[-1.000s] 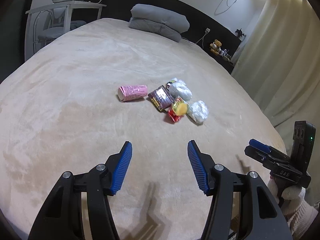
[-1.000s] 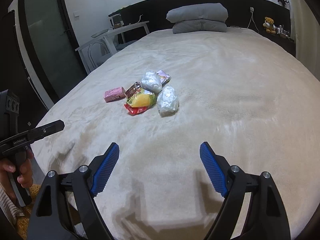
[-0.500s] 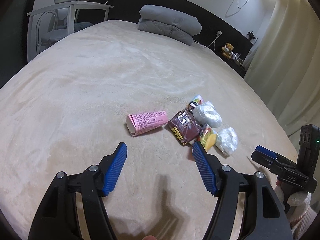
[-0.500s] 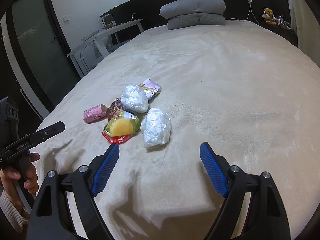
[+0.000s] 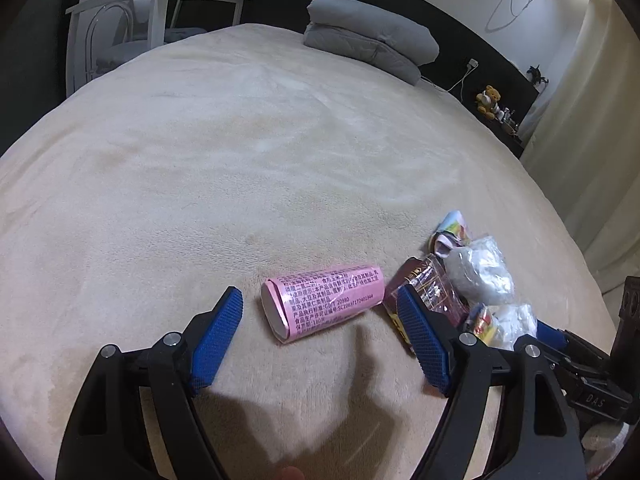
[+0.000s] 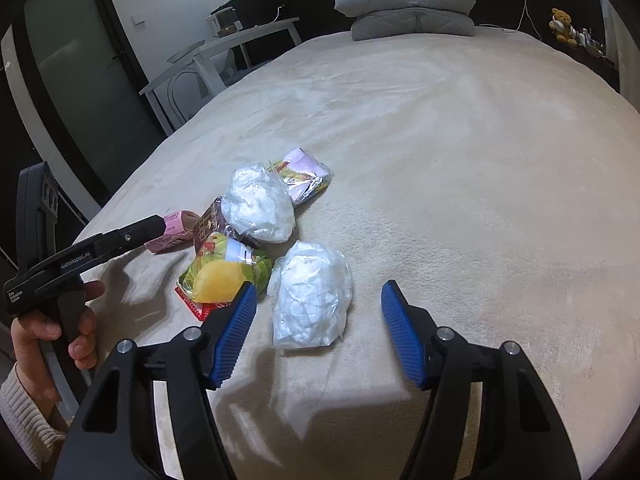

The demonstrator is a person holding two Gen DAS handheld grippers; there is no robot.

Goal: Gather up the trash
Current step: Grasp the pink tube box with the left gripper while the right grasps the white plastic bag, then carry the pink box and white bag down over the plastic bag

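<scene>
A pile of trash lies on the beige bed (image 5: 200, 160). In the left wrist view a pink printed packet (image 5: 324, 304) lies just ahead of my left gripper (image 5: 318, 296). Its jaws are opening and the pads stand clear of the packet on both sides. In the right wrist view a crumpled white plastic bag (image 6: 308, 312) sits between the tips of my right gripper (image 6: 320, 287). Those jaws are closing, and the pads are not touching the bag. Beside it lie a yellow-green snack packet (image 6: 224, 276), a second white bag (image 6: 258, 204), a dark brown wrapper (image 6: 208, 220) and a pale purple wrapper (image 6: 304, 172).
Grey pillows (image 5: 372, 44) are stacked at the head of the bed. A white desk (image 5: 160, 0) stands to the left, with curtains (image 5: 580, 120) and a teddy bear (image 5: 488, 98) to the right. A hand (image 6: 48, 328) in a knit sleeve holds the left gripper.
Both grippers have moved forward and down to the trash pile. The left jaws have widened around the pink packet. The right jaws have narrowed around the white bag.
</scene>
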